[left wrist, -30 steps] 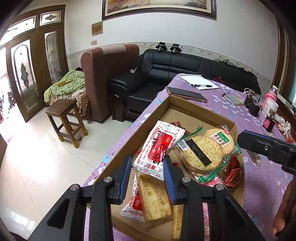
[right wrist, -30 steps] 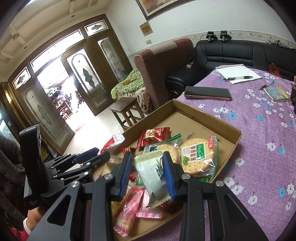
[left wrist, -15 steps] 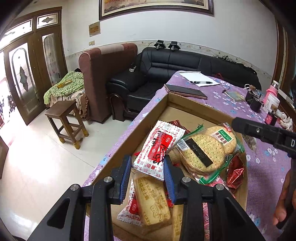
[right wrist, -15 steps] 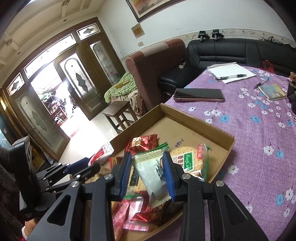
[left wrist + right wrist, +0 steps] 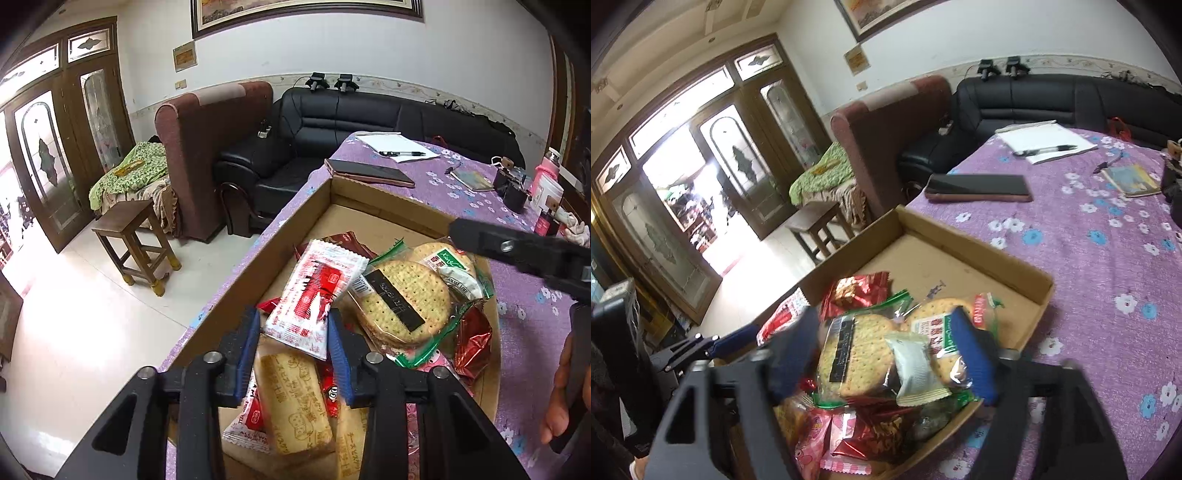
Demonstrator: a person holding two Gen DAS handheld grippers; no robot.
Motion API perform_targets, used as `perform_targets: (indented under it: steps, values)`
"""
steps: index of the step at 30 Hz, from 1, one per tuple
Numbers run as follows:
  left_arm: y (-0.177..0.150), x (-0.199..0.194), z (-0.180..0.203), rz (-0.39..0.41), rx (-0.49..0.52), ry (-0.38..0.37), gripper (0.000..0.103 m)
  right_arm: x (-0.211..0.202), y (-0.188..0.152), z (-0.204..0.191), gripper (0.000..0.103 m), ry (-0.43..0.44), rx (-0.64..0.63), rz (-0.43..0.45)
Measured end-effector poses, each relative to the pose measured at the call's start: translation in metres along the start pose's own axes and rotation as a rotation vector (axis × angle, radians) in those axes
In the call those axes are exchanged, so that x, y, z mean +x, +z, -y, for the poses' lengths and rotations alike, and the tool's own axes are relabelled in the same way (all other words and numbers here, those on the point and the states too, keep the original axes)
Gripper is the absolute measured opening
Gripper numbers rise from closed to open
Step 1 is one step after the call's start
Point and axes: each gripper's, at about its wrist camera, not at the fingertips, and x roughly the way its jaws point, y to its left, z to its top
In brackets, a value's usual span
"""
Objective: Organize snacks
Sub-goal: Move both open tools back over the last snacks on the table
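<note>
A shallow cardboard box (image 5: 376,206) on the purple flowered table holds a heap of snacks. My left gripper (image 5: 291,332) is shut on a red-and-white packet (image 5: 317,291) held above the box's near left part. Round cracker bags (image 5: 402,299) and biscuit packs (image 5: 291,395) lie below. My right gripper (image 5: 886,354) is open over the box (image 5: 1015,266), its fingers wide apart and blurred. A small white-green packet (image 5: 916,369) lies loose on the cracker bags (image 5: 857,354) between them. The right gripper also shows in the left wrist view (image 5: 517,251).
A dark phone (image 5: 979,186), a notepad with a pen (image 5: 1045,144) and a small book (image 5: 1132,181) lie on the table beyond the box. Bottles and jars (image 5: 543,188) stand at the far right. A wooden stool (image 5: 136,240) and sofas are off the table's left.
My right gripper has opened and let go of the white-green packet, which now lies on the cracker bags. My left gripper still holds the red-and-white packet, almost unmoved.
</note>
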Motion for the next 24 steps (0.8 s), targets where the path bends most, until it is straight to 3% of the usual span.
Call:
perform_targets:
  steps: [1,3,4,9,13,24]
  values:
    - [0.001,-0.002,0.0,0.003,-0.005,0.011,0.061,-0.004,0.001,0.001,0.077,-0.004,0.001,0.01]
    - [0.002,-0.006,0.0,0.02,-0.021,0.028,0.083,-0.017,0.001,0.003,0.077,-0.01,-0.005,0.029]
    - [0.002,-0.011,0.0,0.035,-0.029,0.027,0.085,-0.025,0.0,0.006,0.077,-0.024,-0.01,0.041]
    - [0.011,-0.031,0.016,0.082,-0.009,-0.032,0.085,-0.072,-0.015,0.038,0.077,-0.096,0.009,0.092]
    - [0.018,-0.04,0.05,0.099,0.043,-0.088,0.086,-0.117,-0.033,0.093,0.077,-0.173,0.108,0.128]
    - [0.03,-0.047,0.191,0.082,0.231,-0.274,0.091,-0.221,-0.081,0.209,0.076,-0.407,0.216,0.171]
